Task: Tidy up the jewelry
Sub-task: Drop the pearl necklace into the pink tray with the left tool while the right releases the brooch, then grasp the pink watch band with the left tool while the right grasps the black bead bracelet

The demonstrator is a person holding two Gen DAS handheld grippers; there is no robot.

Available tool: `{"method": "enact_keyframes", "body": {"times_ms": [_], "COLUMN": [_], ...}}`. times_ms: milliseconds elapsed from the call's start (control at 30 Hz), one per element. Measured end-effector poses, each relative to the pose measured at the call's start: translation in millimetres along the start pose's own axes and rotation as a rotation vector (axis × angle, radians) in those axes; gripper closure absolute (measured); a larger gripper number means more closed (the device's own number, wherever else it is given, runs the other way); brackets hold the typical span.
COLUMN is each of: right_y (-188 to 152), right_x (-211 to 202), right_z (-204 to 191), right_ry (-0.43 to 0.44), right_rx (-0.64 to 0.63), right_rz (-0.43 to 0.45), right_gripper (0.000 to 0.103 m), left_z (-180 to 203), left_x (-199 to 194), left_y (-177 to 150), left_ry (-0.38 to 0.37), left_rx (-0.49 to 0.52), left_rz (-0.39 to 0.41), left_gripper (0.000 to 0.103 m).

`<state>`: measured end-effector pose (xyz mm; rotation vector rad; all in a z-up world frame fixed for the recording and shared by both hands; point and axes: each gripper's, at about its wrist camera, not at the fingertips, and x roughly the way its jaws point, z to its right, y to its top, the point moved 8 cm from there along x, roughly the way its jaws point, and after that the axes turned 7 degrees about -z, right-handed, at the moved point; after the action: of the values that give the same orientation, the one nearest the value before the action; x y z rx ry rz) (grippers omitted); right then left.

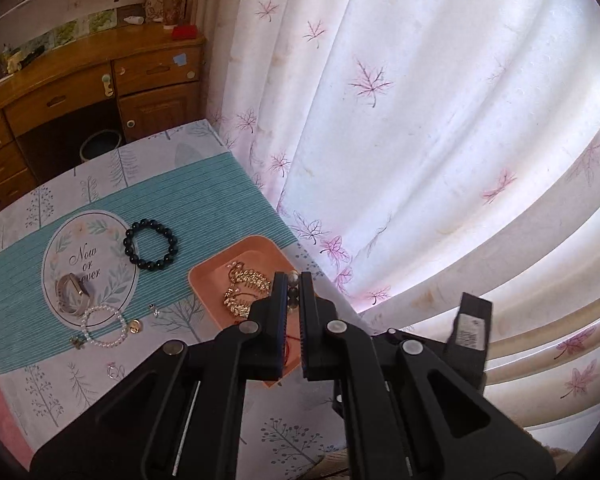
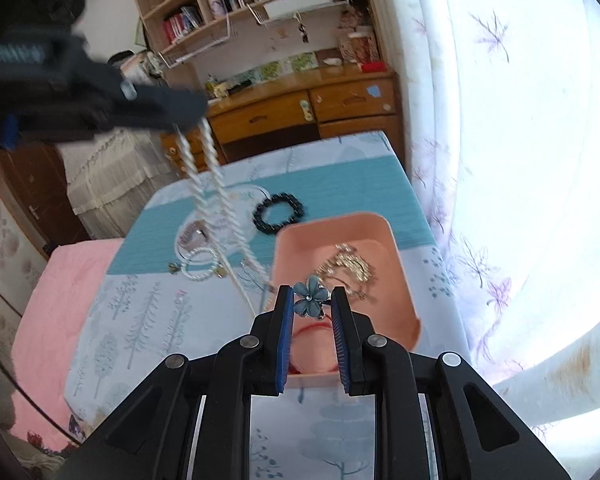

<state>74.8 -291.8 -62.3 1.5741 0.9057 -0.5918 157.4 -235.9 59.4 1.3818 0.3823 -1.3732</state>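
On the patterned surface [image 1: 100, 380] in the left wrist view, a pink tray [image 1: 204, 276] sits at the right edge near the curtain [image 1: 420, 120], with gold leaf-shaped jewelry [image 1: 246, 292] lying in it. To the left on the teal runner [image 1: 20, 280] lie a black bead bracelet [image 1: 151, 244], a watch [image 1: 71, 292], a white pearl bracelet [image 1: 102, 326] and a few small charms. The left gripper [image 1: 293, 280] hovers over the tray with its fingers [image 1: 278, 292] drawn almost fully together; a few beads show in the narrow gap at the tips, and whether they are pinched is hard to tell from here. In the right wrist view, that same gripper appears blurred at upper left, and a white twisted necklace [image 2: 216, 200] hangs from it in a long double strand down toward the surface. The right gripper [image 2: 313, 300] points down at the near part of the tray [image 2: 376, 224], its fingers [image 2: 285, 320] set narrowly apart and clamped on a blue flower-shaped piece [image 2: 310, 298]. A red string [image 2: 312, 326] lies in the tray just below it. The main risk, as I judge it, is the dangling necklace: it swings low enough to snag the pearl bracelet [image 2: 198, 268] or drag across the loose charms, scattering them. Its strand also passes close to the right fingers, so it could tangle with the flower piece. The flower is held only at its edges and could twist free if bumped.
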Motion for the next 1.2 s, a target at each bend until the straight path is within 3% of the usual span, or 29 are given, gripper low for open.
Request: {"method": "enact_keyframes", "body": {"times_ms": [233, 300, 367, 600, 633, 700, 733, 767, 867, 1200], "right_y": [-28.1, -33.9, -37.2, -37.8, -37.8, -35.3, -35.3, -35.0, -32.5, -17.1], "right_x": [45.4, 55.0, 59.3, 70.0, 69.1, 64.9, 64.2, 62.2, 60.1, 55.0], "right_z": [25.9, 31.6, 38.2, 43.1, 43.6, 40.2, 39.4, 37.6, 32.2, -15.1], "right_ry": [-0.033, -0.040, -0.048, -0.050, -0.052, -0.058, -0.062, -0.064, -0.067, -0.036], "right_rx": [0.034, 0.049, 0.073, 0.114, 0.114, 0.108, 0.102, 0.096, 0.077, -0.014], "right_rz": [-0.121, -0.145, -0.144, -0.128, -0.126, -0.123, -0.121, -0.119, -0.112, -0.099], "right_gripper": [0.084, 0.076, 0.063, 0.063, 0.063, 0.063, 0.063, 0.063, 0.063, 0.063], "left_z": [9.0, 2.9, -6.4, -32.6, -35.1, -41.0, -45.1, -49.4, -59.6, -123.2], "left_x": [1.8, 11.5, 29.3, 117.5, 128.3, 143.3, 146.4, 147.2, 139.8, 102.4], "left_y": [3.7, -0.8, -8.5, -49.3, -56.1, -67.8, -72.6, -76.4, -82.3, -107.6], "left_ry": [0.002, 0.008, 0.013, 0.055, 0.064, 0.086, 0.096, 0.099, 0.088, 0.169], "left_rx": [0.014, 0.005, -0.010, -0.009, -0.002, 0.002, -0.004, -0.018, -0.036, -0.128], "left_rz": [0.011, -0.008, -0.043, -0.216, -0.246, -0.287, -0.292, -0.285, -0.263, -0.184], "left_gripper": [0.100, 0.100, 0.100, 0.098, 0.096, 0.076, 0.057, 0.049, 0.049, 0.049]}}
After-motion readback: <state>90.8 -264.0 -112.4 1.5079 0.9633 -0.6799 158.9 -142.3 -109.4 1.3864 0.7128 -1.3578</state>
